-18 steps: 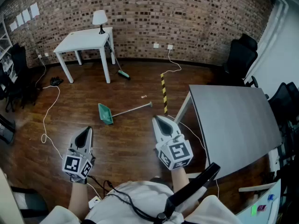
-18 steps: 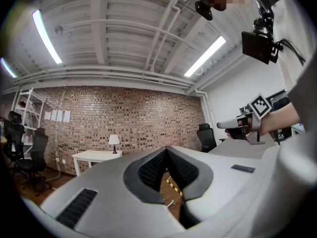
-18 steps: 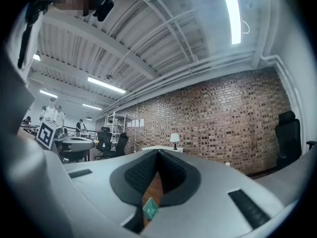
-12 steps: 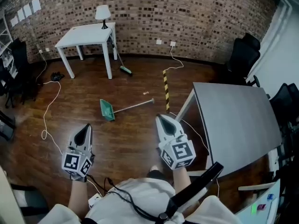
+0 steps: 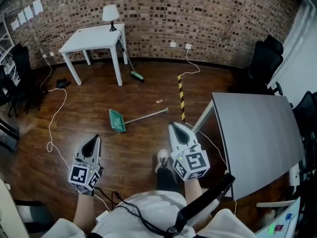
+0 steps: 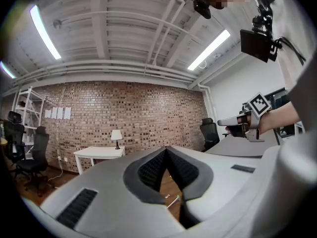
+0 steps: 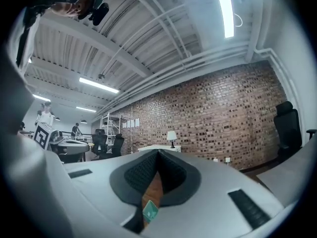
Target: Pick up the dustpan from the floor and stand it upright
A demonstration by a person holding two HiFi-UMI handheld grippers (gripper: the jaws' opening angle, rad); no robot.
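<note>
1. On the wooden floor lies one green dustpan (image 5: 117, 121), flat. Its long handle runs off to the right, toward the grey worktop (image 5: 257, 133).
2. Nearer the person than the dustpan are two grippers. The left gripper (image 5: 94, 142) is off to the dustpan's left, and the right gripper (image 5: 176, 130) is just short of the handle's end. Both are well apart from the dustpan.
3. On each gripper the fingers (image 6: 151, 170) are pressed together and hold nothing. In the right gripper view the dustpan (image 7: 150, 211) shows small through the gap under the closed pads.
4. There are two worktops. The white worktop (image 5: 94, 36) stands beyond the dustpan against the brick wall and carries one lamp (image 5: 110, 15). The grey one, to the dustpan's right, is bare.
5. One broom (image 5: 137, 76) slants beside the white worktop's leg, beyond the dustpan. One yellow-and-black strip (image 5: 182, 95) lies on the floor beyond the handle's end.
6. The grey worktop's near corner is hidden by the right gripper and arm. A pale scrap (image 5: 159, 102) beyond the handle is too small to identify. Only one shoe (image 5: 162, 158) of the person shows, nearer than the dustpan.
</note>
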